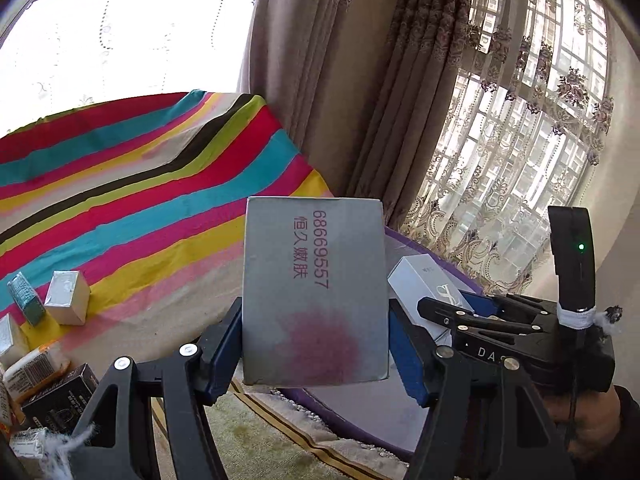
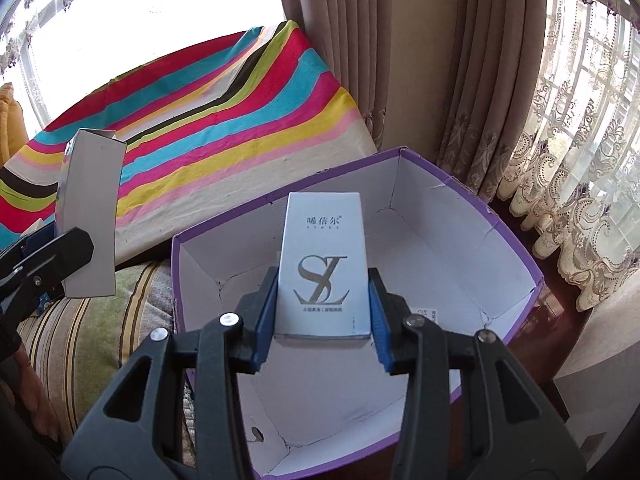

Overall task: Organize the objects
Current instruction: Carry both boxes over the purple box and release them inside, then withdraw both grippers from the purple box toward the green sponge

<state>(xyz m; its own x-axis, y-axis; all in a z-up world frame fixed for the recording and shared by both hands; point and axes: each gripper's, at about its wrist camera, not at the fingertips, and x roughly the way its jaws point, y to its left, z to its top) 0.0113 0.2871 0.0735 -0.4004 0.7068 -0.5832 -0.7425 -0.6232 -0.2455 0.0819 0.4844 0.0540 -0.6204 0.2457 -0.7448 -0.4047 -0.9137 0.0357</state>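
Black-framed left gripper [image 1: 316,344] and right gripper [image 2: 323,312], blue pads, silver screws (white "DAS" lettering)

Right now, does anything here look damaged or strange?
Yes. The purple storage box has cracked, creased white inner walls, and the grey box bears a blurry pink stain on its lower face.

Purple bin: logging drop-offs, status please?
Left hand-held gripper shut on grey box. Right hand-held gripper holds white box above empty purple bin. Nothing blocking.

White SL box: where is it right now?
The white SL box is clamped in the right gripper, centre of the right wrist view, above the open purple carton.
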